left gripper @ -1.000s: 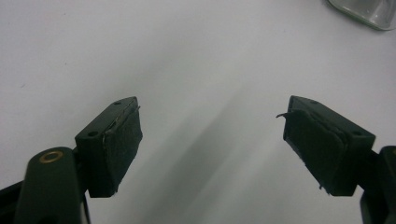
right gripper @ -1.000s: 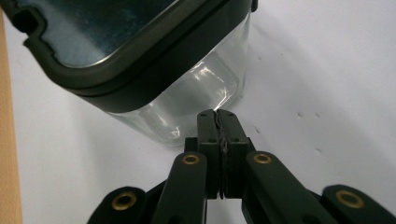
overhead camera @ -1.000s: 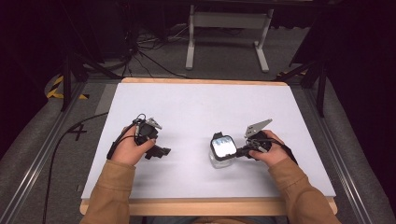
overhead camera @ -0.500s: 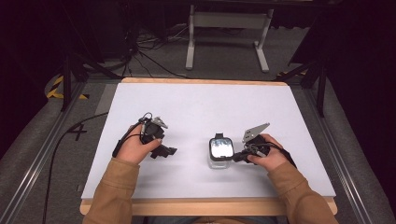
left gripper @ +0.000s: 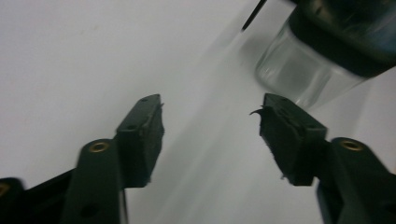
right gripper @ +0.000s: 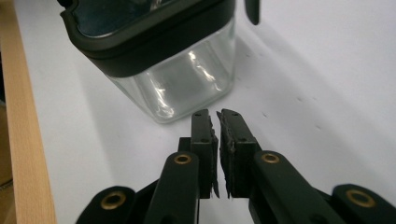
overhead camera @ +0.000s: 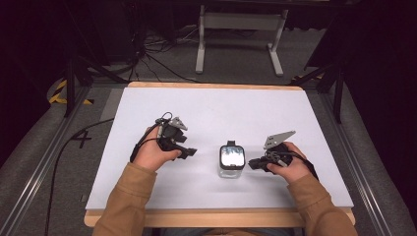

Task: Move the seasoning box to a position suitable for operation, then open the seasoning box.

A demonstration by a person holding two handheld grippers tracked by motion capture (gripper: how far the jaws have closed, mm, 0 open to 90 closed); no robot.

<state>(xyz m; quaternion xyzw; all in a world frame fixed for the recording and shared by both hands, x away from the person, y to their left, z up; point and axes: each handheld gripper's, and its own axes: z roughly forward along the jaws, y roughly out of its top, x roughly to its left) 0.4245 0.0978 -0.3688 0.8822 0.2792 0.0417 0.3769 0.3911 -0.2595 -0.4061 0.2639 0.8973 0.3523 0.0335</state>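
Observation:
A square glass jar [overhead camera: 231, 160] with a black lid stands on the white table [overhead camera: 221, 108], between my two grippers. My left gripper [overhead camera: 189, 152] is a little to its left, pointing at it. In the left gripper view the jar [left gripper: 303, 70] is ahead at the upper right, and the left gripper [left gripper: 210, 126] is open with nothing between its jaws, which have just been closing. My right gripper [overhead camera: 252, 163] points at the jar's right side. In the right gripper view the right gripper [right gripper: 217, 126] is just short of the jar [right gripper: 173, 70]; its jaws have just opened to a thin slit, with nothing between them.
The table's wooden front edge [overhead camera: 216, 216] runs just under the person's forearms. Behind the table a metal stand [overhead camera: 238, 29] and cables [overhead camera: 157, 59] are on the floor. A black cable [overhead camera: 64, 152] trails off the table's left side.
The left hand has shifted a little to the right, toward the jar. The jar and the right hand have stayed put.

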